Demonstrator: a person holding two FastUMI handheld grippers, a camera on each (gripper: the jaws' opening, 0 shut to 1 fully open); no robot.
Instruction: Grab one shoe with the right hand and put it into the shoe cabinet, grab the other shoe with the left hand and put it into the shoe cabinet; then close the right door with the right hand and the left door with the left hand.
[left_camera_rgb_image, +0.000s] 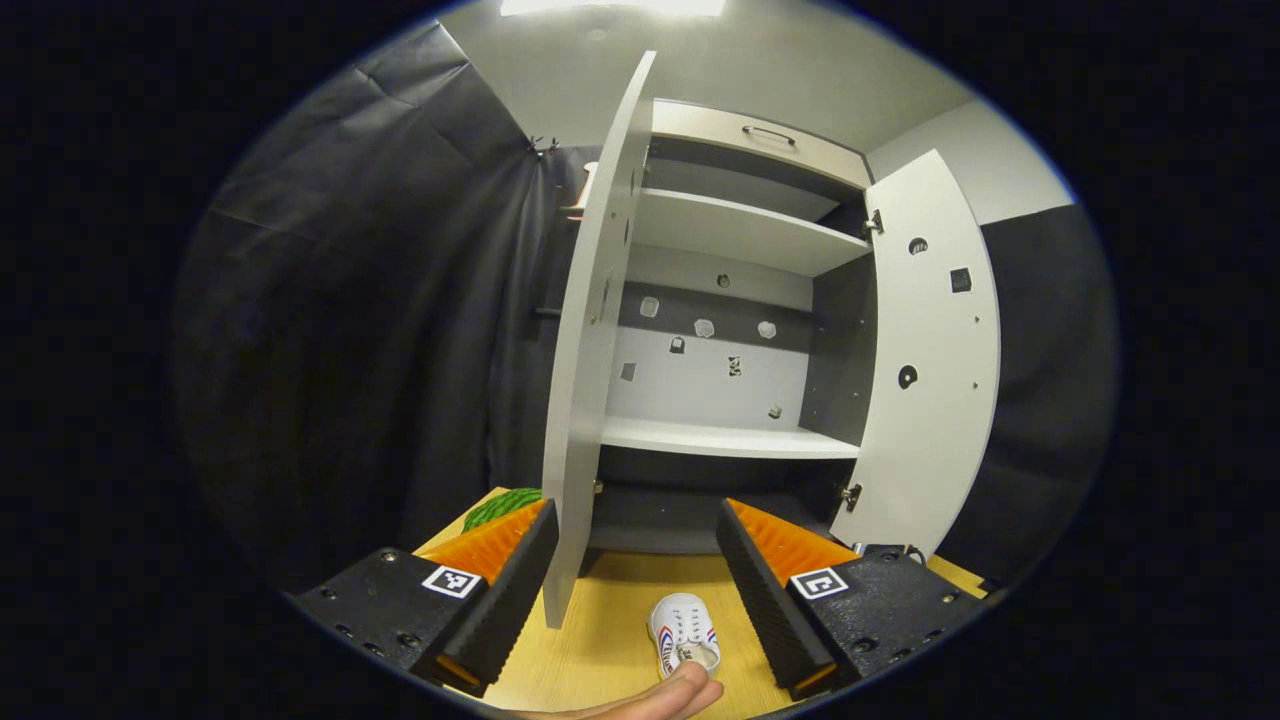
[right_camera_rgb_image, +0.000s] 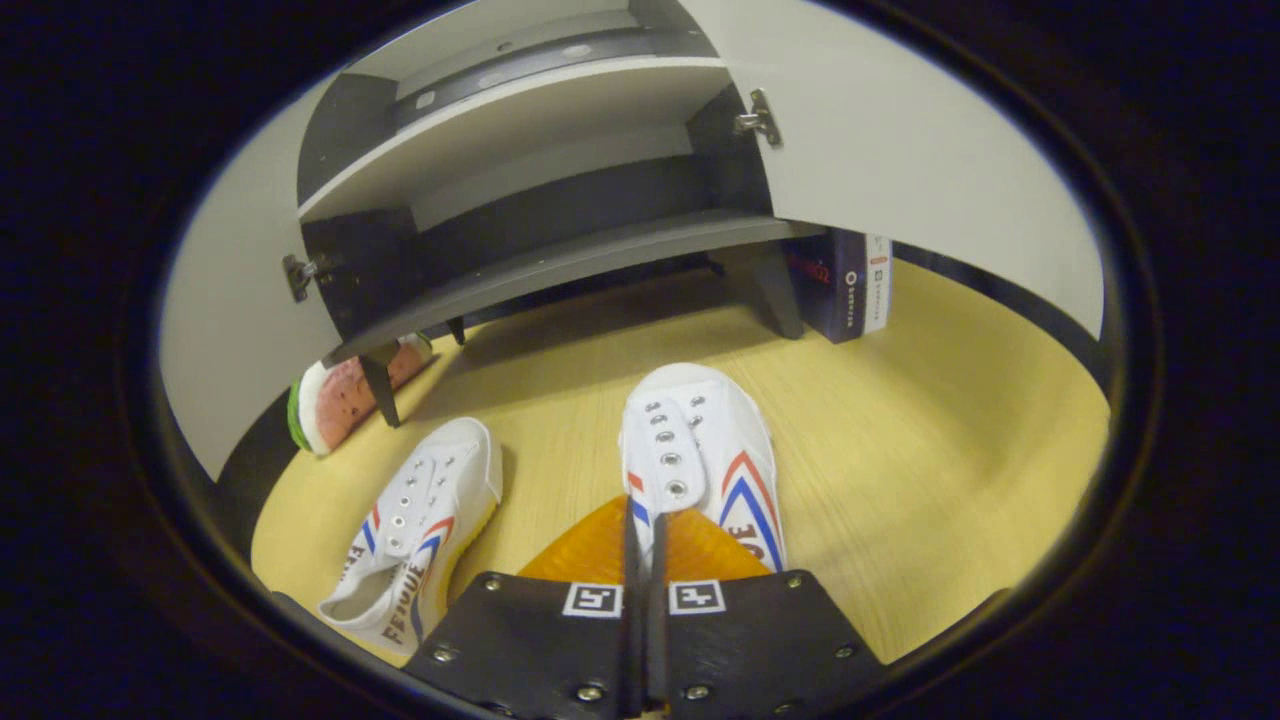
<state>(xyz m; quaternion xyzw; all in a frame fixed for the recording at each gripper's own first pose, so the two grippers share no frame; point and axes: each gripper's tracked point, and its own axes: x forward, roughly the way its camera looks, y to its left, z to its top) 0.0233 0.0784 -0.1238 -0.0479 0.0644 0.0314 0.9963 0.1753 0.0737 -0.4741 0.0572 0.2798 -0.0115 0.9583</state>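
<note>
Two shoes on bench: right tool (right_camera_rgb_image: 640, 530) clamped on one shoe (right_camera_rgb_image: 700, 450); other shoe (right_camera_rgb_image: 420, 530) beside it; left tool (left_camera_rgb_image: 635, 590) wide; cabinet (left_camera_rgb_image: 730, 440) doors open.

Two white shoes, one (right_camera_rgb_image: 700, 455) upright and the other (right_camera_rgb_image: 415, 530) tilted, lie before the open-doored shoe cabinet (right_camera_rgb_image: 560, 150).

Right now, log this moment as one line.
right claw: shut on right shoe | left claw: open | left shoe: on floor | cabinet doors: open
</note>
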